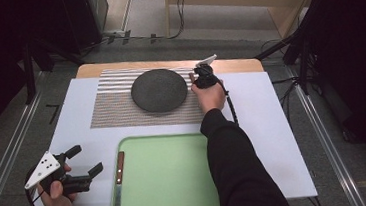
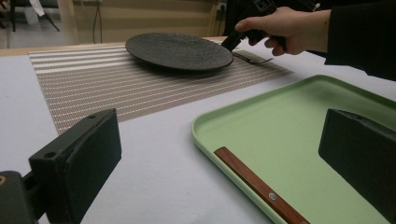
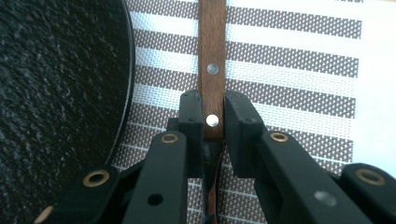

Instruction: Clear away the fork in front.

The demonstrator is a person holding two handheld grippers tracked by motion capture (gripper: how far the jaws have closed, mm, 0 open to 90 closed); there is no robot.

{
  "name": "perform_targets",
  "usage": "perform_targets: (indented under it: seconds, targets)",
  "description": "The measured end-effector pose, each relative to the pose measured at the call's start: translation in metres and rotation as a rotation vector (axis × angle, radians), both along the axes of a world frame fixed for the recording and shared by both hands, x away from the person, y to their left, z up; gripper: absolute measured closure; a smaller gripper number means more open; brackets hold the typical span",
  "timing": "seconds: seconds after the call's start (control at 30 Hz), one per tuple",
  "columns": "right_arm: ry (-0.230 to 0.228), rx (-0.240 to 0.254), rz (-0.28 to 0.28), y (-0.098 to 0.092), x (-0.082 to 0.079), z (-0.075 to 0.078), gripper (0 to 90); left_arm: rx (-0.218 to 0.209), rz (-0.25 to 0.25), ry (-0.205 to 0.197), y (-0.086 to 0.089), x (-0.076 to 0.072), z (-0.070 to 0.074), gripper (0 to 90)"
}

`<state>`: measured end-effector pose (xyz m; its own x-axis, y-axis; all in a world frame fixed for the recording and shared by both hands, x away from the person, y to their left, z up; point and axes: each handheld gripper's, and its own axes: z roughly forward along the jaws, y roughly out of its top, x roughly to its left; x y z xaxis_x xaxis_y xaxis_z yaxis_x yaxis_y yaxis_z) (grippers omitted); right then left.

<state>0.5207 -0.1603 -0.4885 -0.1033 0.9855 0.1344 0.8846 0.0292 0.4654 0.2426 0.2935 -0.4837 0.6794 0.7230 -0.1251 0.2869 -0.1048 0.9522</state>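
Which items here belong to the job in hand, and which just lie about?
In use: right gripper shut on the wooden-handled fork; dark plate; striped placemat.
Lying about: green tray; knife on its left rim; open left gripper.

Fork point(image 3: 212, 70): wooden handle, brown, slim and flat, fastened with two silver rivets; dark metal tines were seen in the left gripper view. It was laid flat on the striped placemat point(image 1: 121, 106), just beside the right edge of the dark round plate point(image 1: 159, 90), and was clamped at the handle.
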Motion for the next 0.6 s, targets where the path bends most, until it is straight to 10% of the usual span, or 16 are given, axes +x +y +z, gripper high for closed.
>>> perform_targets:
  seconds: [0.6]
  targets:
    - [-0.159,0.097,0.029,-0.017,-0.021,0.024,76.4,0.000,0.002,-0.008,-0.001,-0.001,0.002,0.0]
